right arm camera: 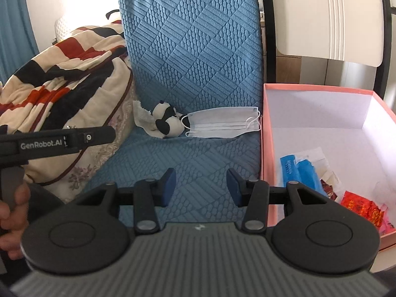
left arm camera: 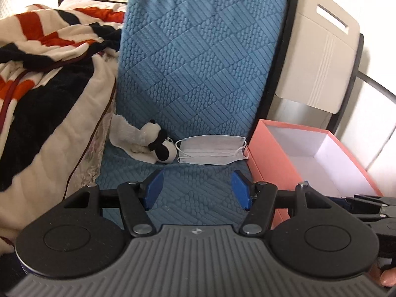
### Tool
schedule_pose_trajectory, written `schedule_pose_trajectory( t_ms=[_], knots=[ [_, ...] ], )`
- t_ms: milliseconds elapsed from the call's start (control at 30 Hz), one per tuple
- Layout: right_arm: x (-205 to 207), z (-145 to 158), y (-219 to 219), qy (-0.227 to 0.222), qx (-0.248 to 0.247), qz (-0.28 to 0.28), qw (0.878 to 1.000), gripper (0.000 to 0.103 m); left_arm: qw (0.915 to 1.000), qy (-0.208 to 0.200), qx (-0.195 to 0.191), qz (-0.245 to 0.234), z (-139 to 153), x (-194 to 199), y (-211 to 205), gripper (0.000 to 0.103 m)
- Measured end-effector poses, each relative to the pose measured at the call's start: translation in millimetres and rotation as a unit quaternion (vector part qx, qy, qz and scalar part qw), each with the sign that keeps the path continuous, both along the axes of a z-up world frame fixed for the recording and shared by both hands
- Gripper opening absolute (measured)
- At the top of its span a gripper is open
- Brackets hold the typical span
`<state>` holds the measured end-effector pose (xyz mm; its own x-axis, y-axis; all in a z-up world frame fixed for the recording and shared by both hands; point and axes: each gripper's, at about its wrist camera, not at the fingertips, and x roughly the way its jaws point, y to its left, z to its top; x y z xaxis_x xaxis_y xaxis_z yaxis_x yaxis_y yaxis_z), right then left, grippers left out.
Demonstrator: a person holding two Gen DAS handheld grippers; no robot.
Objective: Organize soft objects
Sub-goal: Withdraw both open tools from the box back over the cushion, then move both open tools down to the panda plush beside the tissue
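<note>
A small black-and-white plush panda (left arm camera: 151, 143) (right arm camera: 165, 121) lies at the back of a blue quilted seat (left arm camera: 198, 198) (right arm camera: 188, 160). A pale face mask (left arm camera: 211, 149) (right arm camera: 222, 123) lies flat to its right, next to a pink box (left arm camera: 272, 170) (right arm camera: 266, 148). My left gripper (left arm camera: 198, 191) is open and empty, hovering over the seat in front of both. My right gripper (right arm camera: 201, 185) is open and empty, over the seat's front beside the box. The box holds a blue packet (right arm camera: 297, 170) and red wrappers (right arm camera: 363, 208).
A crumpled red, black and cream blanket (left arm camera: 44, 79) (right arm camera: 61, 74) is heaped to the left of the seat. A cream chair back (left arm camera: 319, 57) (right arm camera: 326, 17) stands behind the box. The left gripper's body (right arm camera: 57, 142) shows at the left of the right wrist view.
</note>
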<state>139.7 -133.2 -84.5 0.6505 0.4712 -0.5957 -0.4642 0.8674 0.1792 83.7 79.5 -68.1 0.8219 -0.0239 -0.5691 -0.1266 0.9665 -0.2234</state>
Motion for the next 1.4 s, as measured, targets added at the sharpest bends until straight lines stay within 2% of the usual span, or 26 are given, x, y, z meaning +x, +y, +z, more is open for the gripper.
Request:
schedule_pose_trajectory(
  t_ms=[200, 300, 400, 700, 867, 1000, 1133, 1300, 1367, 1400],
  knots=[
    [6.9, -14.3, 8.4, -0.005, 0.001, 0.0, 1.0, 0.048, 0.9998, 0.009, 0.0, 0.018, -26.3, 14.8, 11.7, 0.067],
    [15.3, -15.6, 10.2, 0.011, 0.021, -0.002, 1.0, 0.048, 0.9998, 0.011, -0.009, 0.016, -36.9, 26.5, 20.1, 0.067],
    [23.5, -13.8, 12.9, 0.006, 0.029, -0.006, 1.0, 0.048, 0.9996, 0.016, -0.013, 0.021, -45.0, 39.4, 25.5, 0.067],
    [65.4, -16.0, 30.6, 0.014, 0.04, -0.006, 0.999, 0.048, 0.996, 0.074, -0.051, 0.006, -75.3, 73.9, 32.4, 0.067],
    [92.2, -14.1, 45.5, 0.018, 0.032, 0.012, 0.999, 0.048, 0.9946, 0.085, -0.058, 0.003, -81.6, 87.0, 32.8, 0.067],
    [115.5, -19.9, 54.9, 0.034, 0.036, 0.024, 0.998, 0.048, 0.9911, 0.103, -0.082, 0.018, -89.6, 105.4, 44.9, 0.065],
    [137.6, -24.7, 68.5, 0.045, 0.036, 0.038, 0.998, 0.048, 0.984, 0.111, -0.132, 0.042, -99.1, 125.8, 67.6, 0.065],
    [154.6, -34.9, 89.7, 0.05, 0.017, 0.063, 0.997, 0.048, 0.9763, 0.115, -0.167, 0.076, -107.2, 150.5, 95.2, 0.055],
    [158.9, -39.1, 98.7, 0.049, 0.009, 0.079, 0.996, 0.048, 0.9709, 0.12, -0.187, 0.089, -110.2, 159.4, 107.2, 0.038],
    [159.3, -40.5, 104.9, 0.039, 0.001, 0.094, 0.995, 0.047, 0.9675, 0.125, -0.198, 0.096, -112.6, 164.9, 114.3, 0.034]
  ],
)
